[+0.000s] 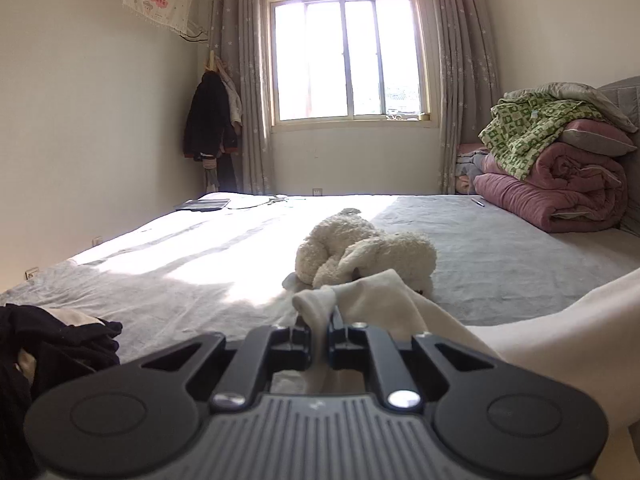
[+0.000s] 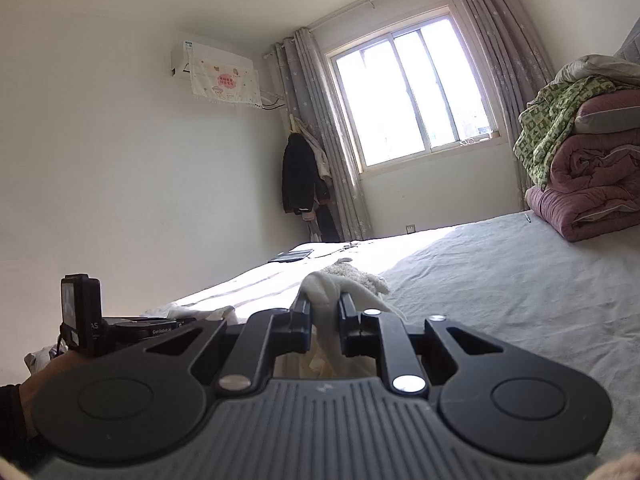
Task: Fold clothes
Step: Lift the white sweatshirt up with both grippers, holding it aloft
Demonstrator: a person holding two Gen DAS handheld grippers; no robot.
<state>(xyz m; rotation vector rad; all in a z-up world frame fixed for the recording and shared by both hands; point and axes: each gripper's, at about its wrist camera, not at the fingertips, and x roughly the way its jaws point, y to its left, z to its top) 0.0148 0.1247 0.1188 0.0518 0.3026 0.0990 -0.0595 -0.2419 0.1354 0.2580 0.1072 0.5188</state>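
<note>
A white garment (image 1: 384, 300) is lifted off the grey bed (image 1: 500, 248). My left gripper (image 1: 319, 326) is shut on a bunched edge of it, and the cloth stretches away to the right. My right gripper (image 2: 325, 306) is shut on another edge of the white garment (image 2: 324, 288). The left gripper's body (image 2: 86, 320) shows at the left of the right wrist view. A fluffy cream fleece garment (image 1: 360, 248) lies crumpled on the bed just beyond; it also shows in the right wrist view (image 2: 360, 276).
Dark clothes (image 1: 48, 340) lie piled at the bed's near left. Folded pink quilts (image 1: 568, 184) with a green patterned cloth (image 1: 528, 132) are stacked at the right. A dark tablet (image 1: 204, 205) lies at the far edge. Coats (image 1: 210, 120) hang in the corner.
</note>
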